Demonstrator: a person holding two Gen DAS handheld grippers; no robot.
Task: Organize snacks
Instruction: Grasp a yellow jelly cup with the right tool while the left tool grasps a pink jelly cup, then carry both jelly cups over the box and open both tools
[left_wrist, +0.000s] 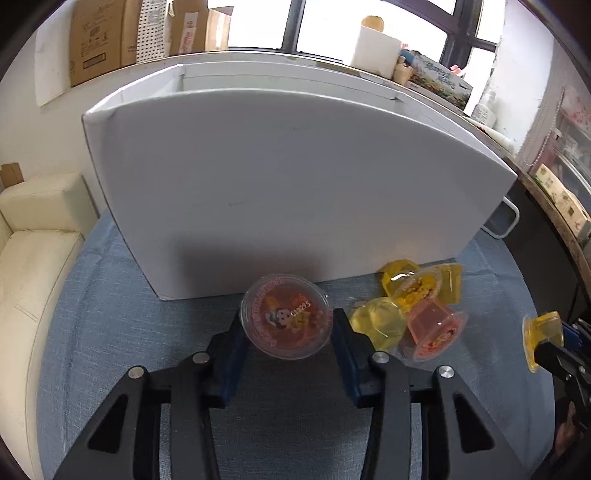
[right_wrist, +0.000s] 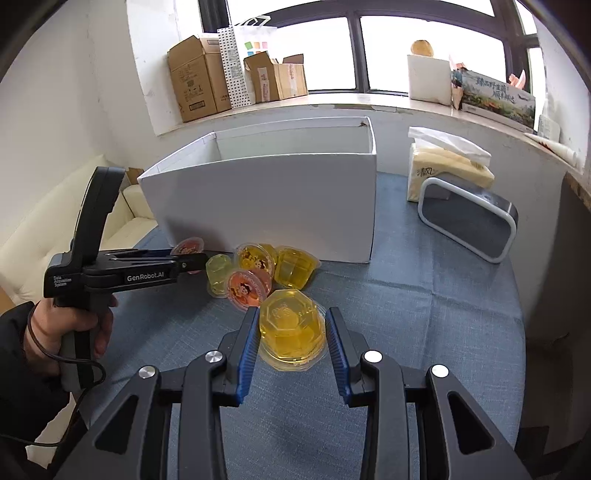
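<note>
My left gripper (left_wrist: 286, 323) is shut on a red jelly cup (left_wrist: 284, 315), lid facing the camera, held just in front of the white box (left_wrist: 288, 192). It also shows in the right wrist view (right_wrist: 192, 256) with the red cup (right_wrist: 188, 247). My right gripper (right_wrist: 290, 332) is shut on a yellow jelly cup (right_wrist: 291, 334), held above the blue cloth; this cup also shows in the left wrist view (left_wrist: 543, 338). Several yellow and pink jelly cups (right_wrist: 258, 269) lie in a pile at the box's foot; the pile also shows in the left wrist view (left_wrist: 417, 310).
The white box (right_wrist: 266, 199) is open at the top. A tissue pack (right_wrist: 448, 166) and a grey white-rimmed device (right_wrist: 467, 219) stand to its right. A cream sofa (left_wrist: 33, 240) is at the left. Cardboard boxes (right_wrist: 199, 77) line the windowsill.
</note>
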